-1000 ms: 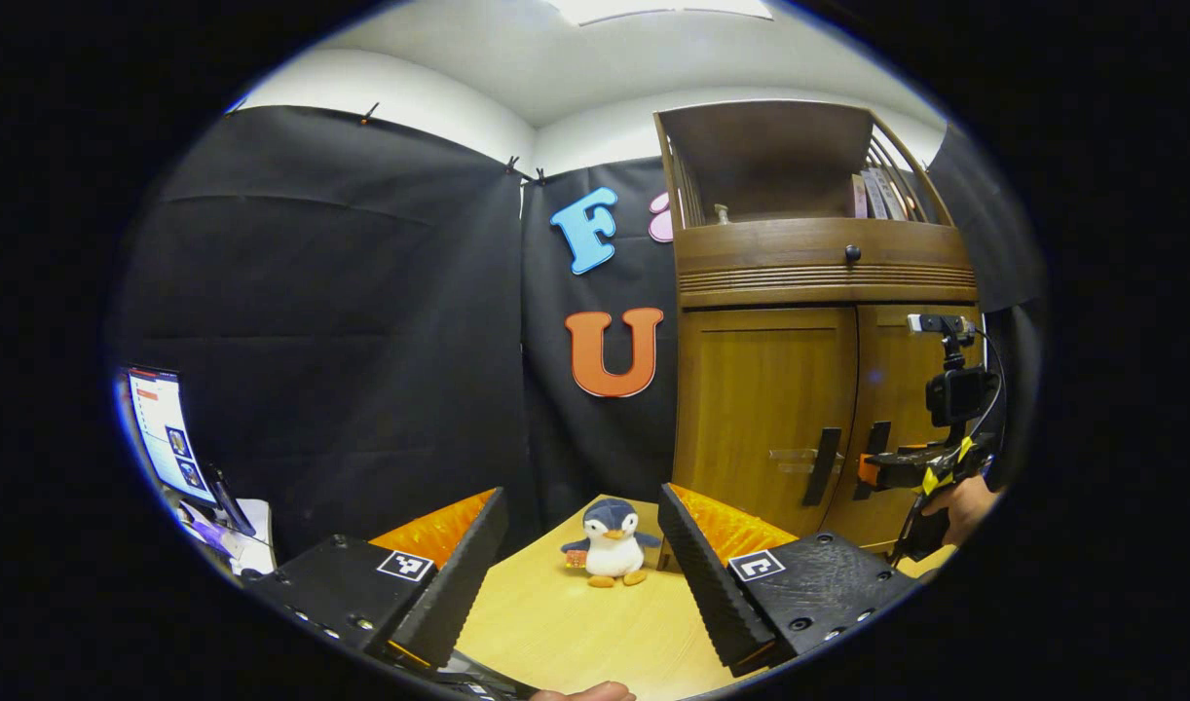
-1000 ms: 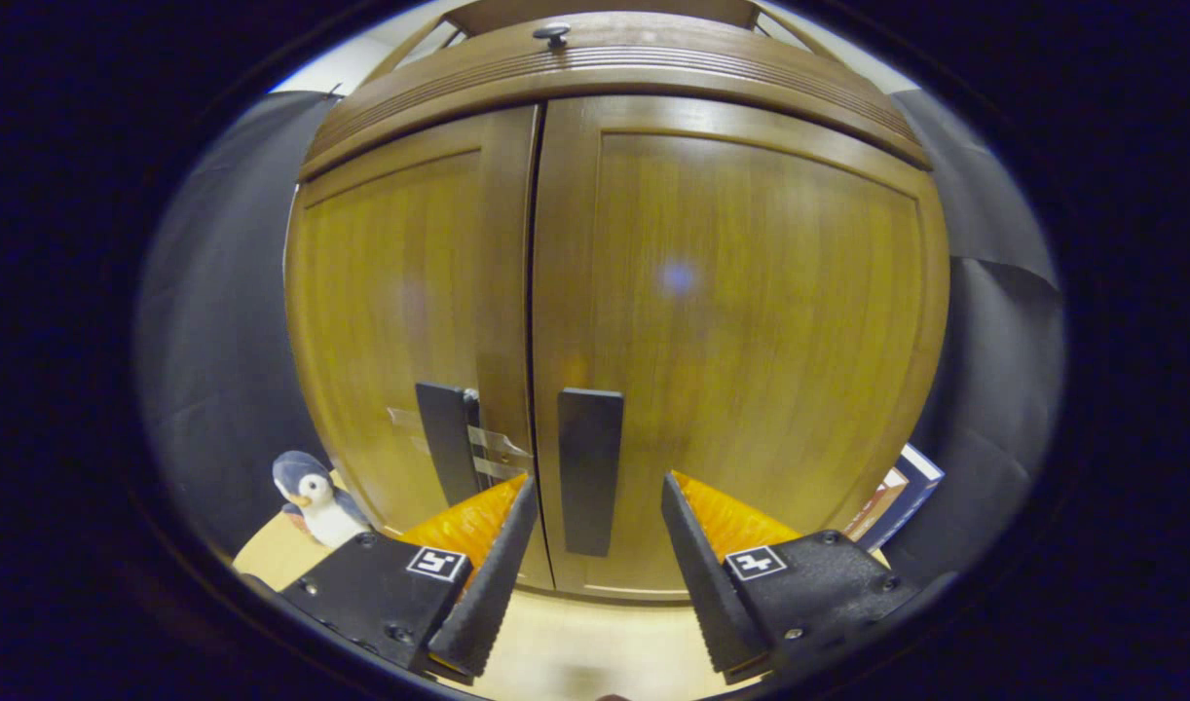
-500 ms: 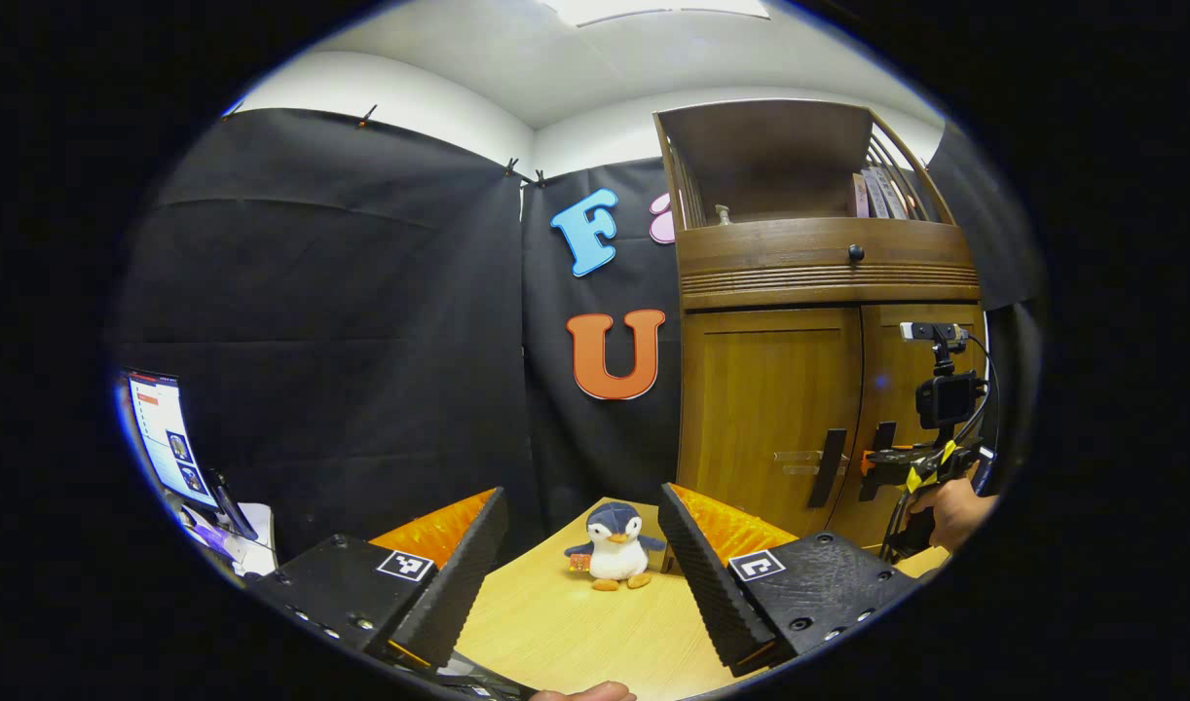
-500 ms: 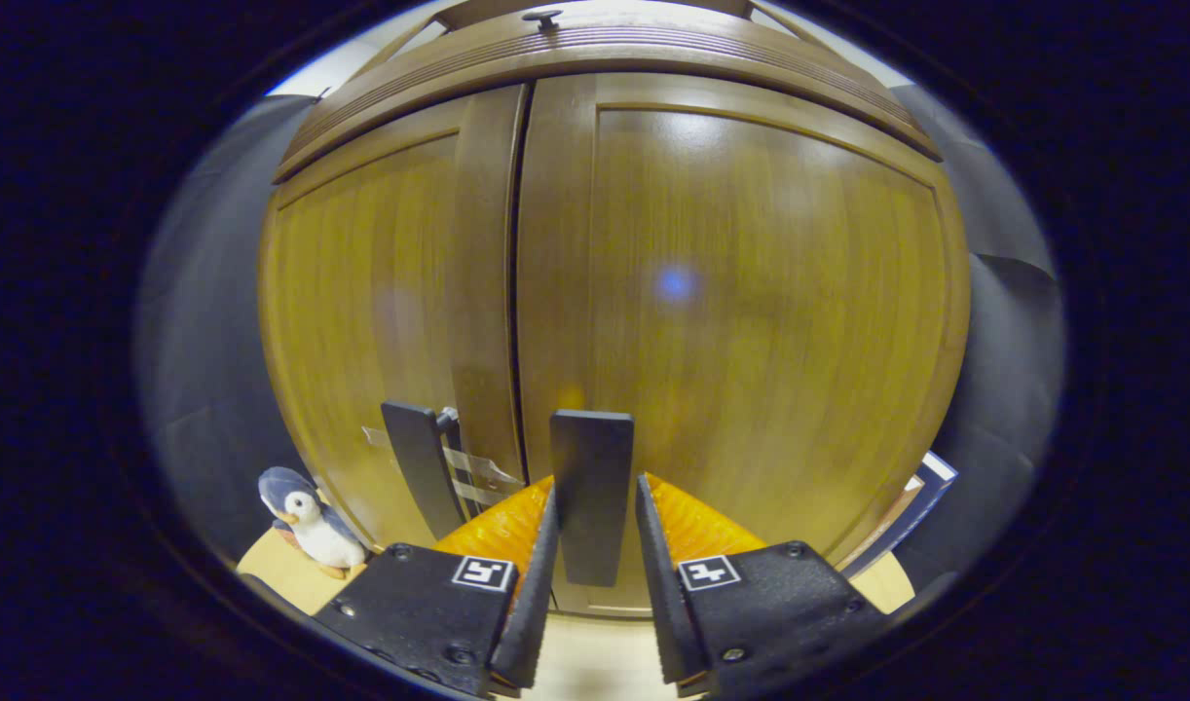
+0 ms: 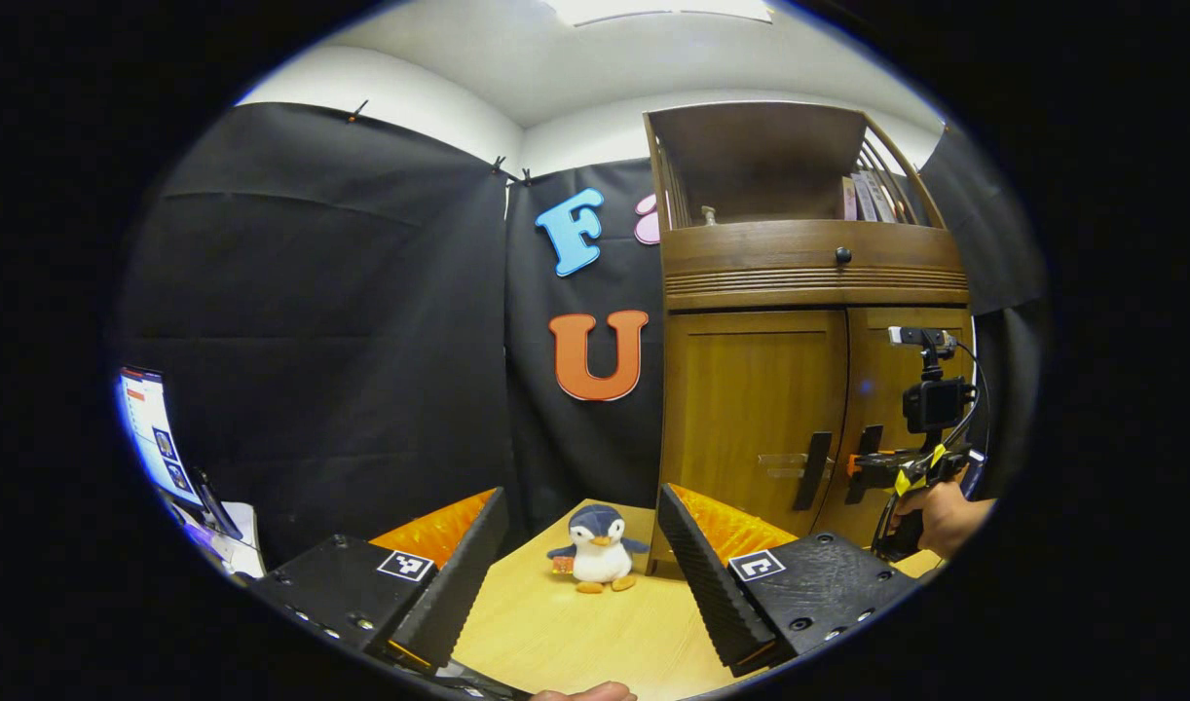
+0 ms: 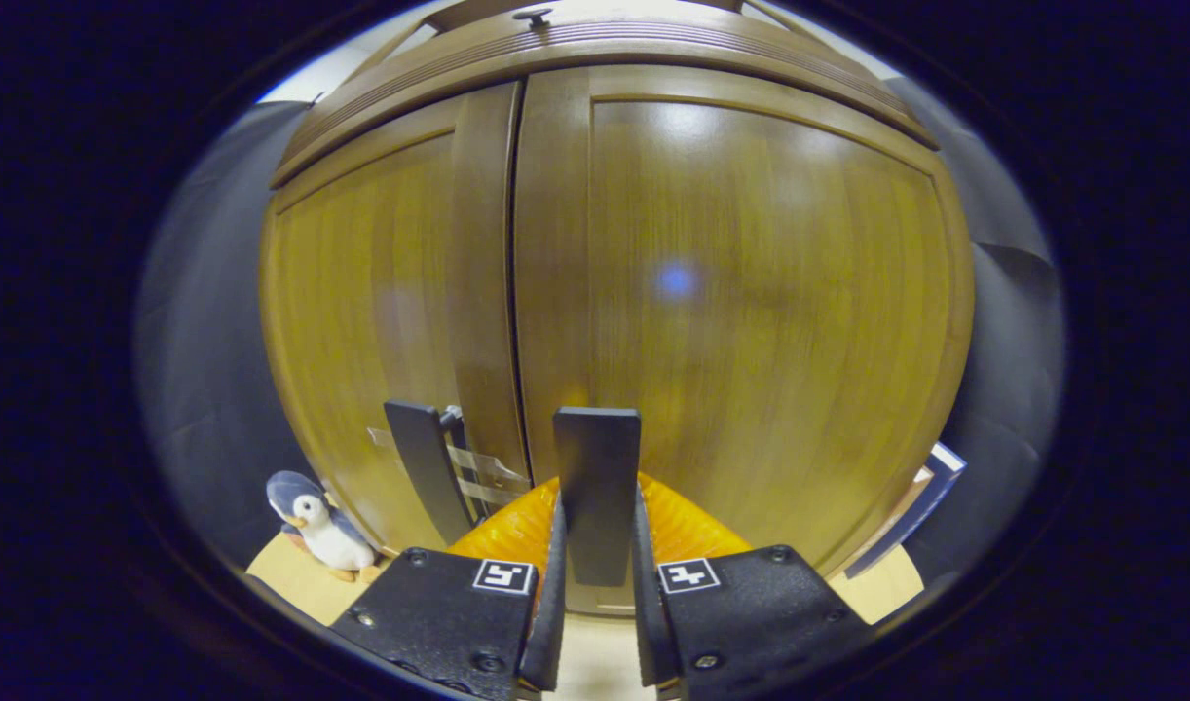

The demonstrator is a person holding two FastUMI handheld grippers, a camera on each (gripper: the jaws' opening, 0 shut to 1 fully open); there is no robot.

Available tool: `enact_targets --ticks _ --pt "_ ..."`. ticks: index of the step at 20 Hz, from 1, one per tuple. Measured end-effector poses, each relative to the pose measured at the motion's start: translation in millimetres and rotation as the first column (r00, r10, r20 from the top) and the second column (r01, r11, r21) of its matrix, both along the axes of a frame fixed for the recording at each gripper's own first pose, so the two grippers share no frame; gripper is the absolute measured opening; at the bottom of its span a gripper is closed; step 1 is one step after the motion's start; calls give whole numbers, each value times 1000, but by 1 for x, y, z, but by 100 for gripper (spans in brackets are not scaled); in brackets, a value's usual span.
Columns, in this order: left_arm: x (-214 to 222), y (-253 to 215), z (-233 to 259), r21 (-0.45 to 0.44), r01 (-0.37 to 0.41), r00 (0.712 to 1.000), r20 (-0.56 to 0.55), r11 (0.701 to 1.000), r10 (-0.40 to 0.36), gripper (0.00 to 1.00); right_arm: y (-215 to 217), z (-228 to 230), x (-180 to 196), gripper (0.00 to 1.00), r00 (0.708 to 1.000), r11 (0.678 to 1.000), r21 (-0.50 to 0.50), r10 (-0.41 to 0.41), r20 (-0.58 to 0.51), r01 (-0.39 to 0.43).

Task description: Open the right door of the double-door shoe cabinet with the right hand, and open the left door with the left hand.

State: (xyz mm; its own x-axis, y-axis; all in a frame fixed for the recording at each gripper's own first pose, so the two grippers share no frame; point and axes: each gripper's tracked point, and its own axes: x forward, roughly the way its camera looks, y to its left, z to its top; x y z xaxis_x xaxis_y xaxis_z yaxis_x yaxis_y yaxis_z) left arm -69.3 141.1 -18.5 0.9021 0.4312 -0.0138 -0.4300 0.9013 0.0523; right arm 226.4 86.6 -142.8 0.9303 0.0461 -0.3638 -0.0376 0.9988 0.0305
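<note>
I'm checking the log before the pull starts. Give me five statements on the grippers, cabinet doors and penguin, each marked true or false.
1. The right gripper is clamped on the right door's handle. True.
2. The left gripper is shut. False: it is open and holds nothing.
3. The right door stands wide open. False: it looks closed.
4. The toy penguin stands on the table. True.
5. The left door's handle is gripped. False: nothing touches it.
</note>
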Motion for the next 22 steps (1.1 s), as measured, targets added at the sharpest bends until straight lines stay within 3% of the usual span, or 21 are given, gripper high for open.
enact_targets --ticks 22 --pt "17 -58 -14 -26 209 978 -14 978 -209 94 -18 2 -80 31 998 998 -2 58 6 -58"
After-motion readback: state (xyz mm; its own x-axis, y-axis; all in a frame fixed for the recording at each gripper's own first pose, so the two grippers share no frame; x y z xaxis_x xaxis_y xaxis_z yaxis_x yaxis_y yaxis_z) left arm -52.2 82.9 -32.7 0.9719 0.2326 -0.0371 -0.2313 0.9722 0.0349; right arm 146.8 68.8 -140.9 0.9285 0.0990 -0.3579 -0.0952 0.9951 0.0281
